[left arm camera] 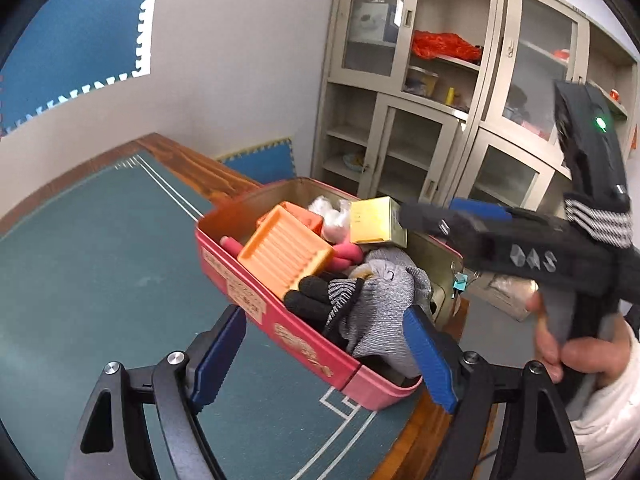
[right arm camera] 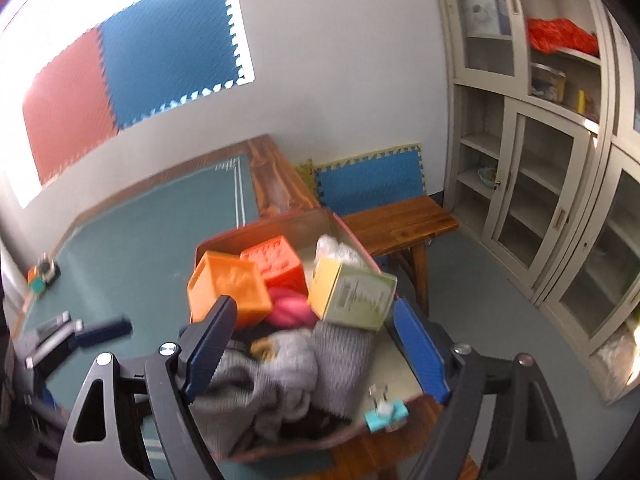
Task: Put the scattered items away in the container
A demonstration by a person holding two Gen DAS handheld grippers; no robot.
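The pink tin (left arm camera: 304, 344) sits at the corner of the desk (left arm camera: 100, 260), on its green mat beside the wooden rim. It is heaped full: two orange blocks (right arm camera: 228, 288), a yellow box (right arm camera: 352, 292) tilted at the right side, a pink knot of soft stuff (right arm camera: 290, 306), a white crumpled bag (left arm camera: 332, 216) at the back, and grey knit gloves (right arm camera: 280, 368) with a black one (left arm camera: 312, 296) at the near end. A teal binder clip (right arm camera: 386, 416) is clamped on the tin's near rim.

The left hand-held gripper (left arm camera: 324, 364) has its blue fingers spread either side of the tin's near end, pinching nothing. The right hand-held gripper (right arm camera: 308, 348) is also spread wide over the gloves, its pads not pressing anything. A hand (left arm camera: 560, 340) holds its handle. Beyond the desk stand a wooden bench (right arm camera: 400, 220) and a glass-door cabinet (left arm camera: 440, 100).
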